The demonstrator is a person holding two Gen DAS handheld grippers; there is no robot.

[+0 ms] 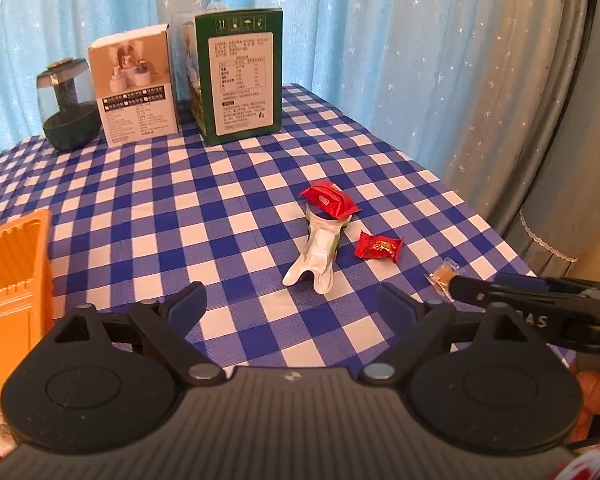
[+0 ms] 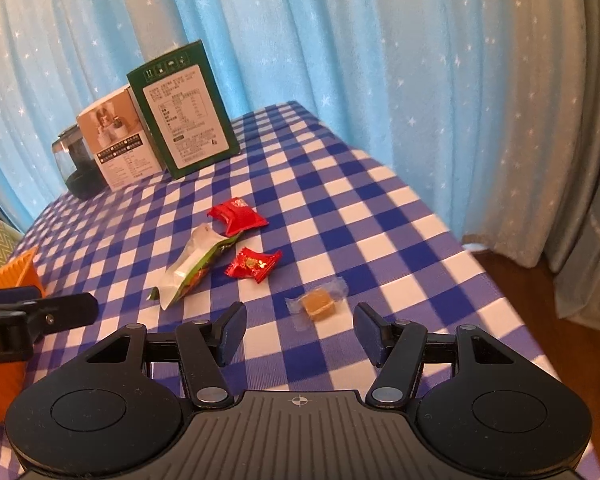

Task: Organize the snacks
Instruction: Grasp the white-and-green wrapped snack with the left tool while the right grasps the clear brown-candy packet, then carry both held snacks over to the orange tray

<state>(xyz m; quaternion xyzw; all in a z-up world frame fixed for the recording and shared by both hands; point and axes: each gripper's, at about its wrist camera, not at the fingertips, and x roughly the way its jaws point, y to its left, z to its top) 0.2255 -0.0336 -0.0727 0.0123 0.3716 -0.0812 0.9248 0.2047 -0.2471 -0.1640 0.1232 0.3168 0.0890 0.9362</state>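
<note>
Several snacks lie on the blue checked tablecloth (image 1: 140, 208). A large red packet (image 1: 329, 199) (image 2: 237, 216) rests on the end of a white and green pouch (image 1: 318, 254) (image 2: 192, 266). A small red candy (image 1: 378, 247) (image 2: 253, 265) lies beside them. A clear-wrapped amber candy (image 1: 444, 274) (image 2: 318, 303) lies just in front of my right gripper (image 2: 300, 334), which is open and empty. My left gripper (image 1: 292, 304) is open and empty, a little short of the pouch. An orange tray (image 1: 10, 272) (image 2: 16, 276) stands at the left.
A green box (image 1: 240, 76) (image 2: 184, 114), a pale box (image 1: 134, 88) (image 2: 120, 140) and a dark glass jar (image 1: 68, 106) (image 2: 74, 166) stand at the table's far edge. Starred blue curtains hang behind. The table's right edge drops to a wooden floor (image 2: 540, 312).
</note>
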